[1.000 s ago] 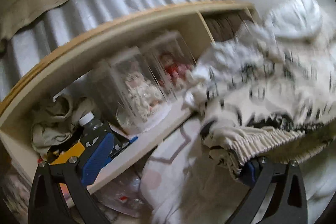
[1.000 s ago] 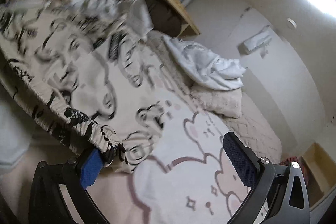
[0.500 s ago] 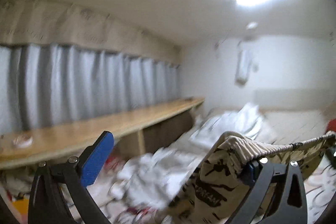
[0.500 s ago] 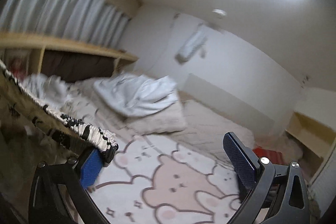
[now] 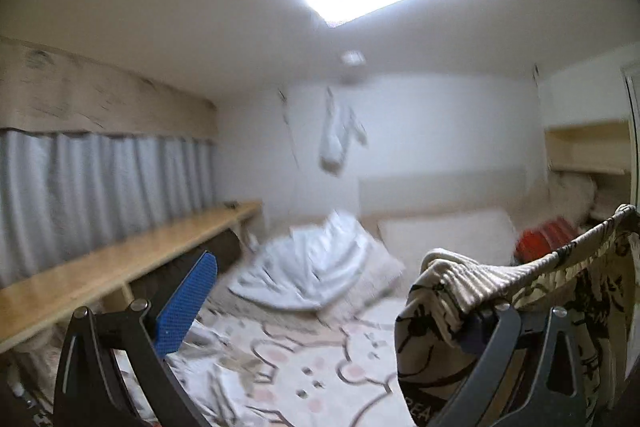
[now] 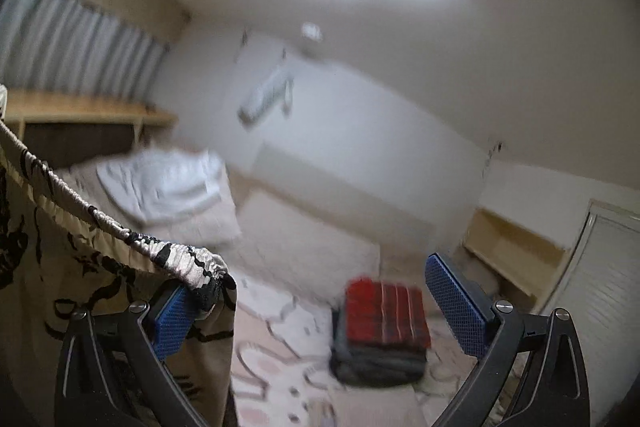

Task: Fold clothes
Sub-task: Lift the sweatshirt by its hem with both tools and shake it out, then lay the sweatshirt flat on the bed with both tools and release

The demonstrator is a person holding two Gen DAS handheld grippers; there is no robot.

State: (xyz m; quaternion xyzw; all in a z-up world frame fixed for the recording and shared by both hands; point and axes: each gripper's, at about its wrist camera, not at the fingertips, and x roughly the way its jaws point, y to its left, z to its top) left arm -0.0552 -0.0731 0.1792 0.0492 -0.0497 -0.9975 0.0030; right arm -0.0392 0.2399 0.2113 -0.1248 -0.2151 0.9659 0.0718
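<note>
Our left claw (image 5: 336,311) stood with its fingers wide apart, and the elastic waistband of the printed shorts (image 5: 480,303) hung hooked over its right finger alone, the left blue pad (image 5: 186,307) bare. Our right claw (image 6: 320,311) was likewise spread wide, the same waistband looped over its left finger while its right pad (image 6: 456,303) touched nothing. Neither claw pinched the cloth; the band ran taut between the two hooked fingers, so the shorts hung in the air above the bed (image 5: 320,367), their legs dropping out of view below. We judged the folding of this garment as barely begun: it was lifted and stretched out, but no fold had yet been made and it had still to be laid flat. Near the bed's right edge a red and dark stack (image 6: 382,331) lay squarely, which we took for clothes already folded, though blur kept us from being sure. A crumpled white heap (image 5: 316,267) lay towards the far end of the bed beside the wooden shelf (image 5: 120,259); whether it was laundry to fold or bedding we could not tell. The lower part of the shorts was cut off in both views, and most of the room was smeared.
</note>
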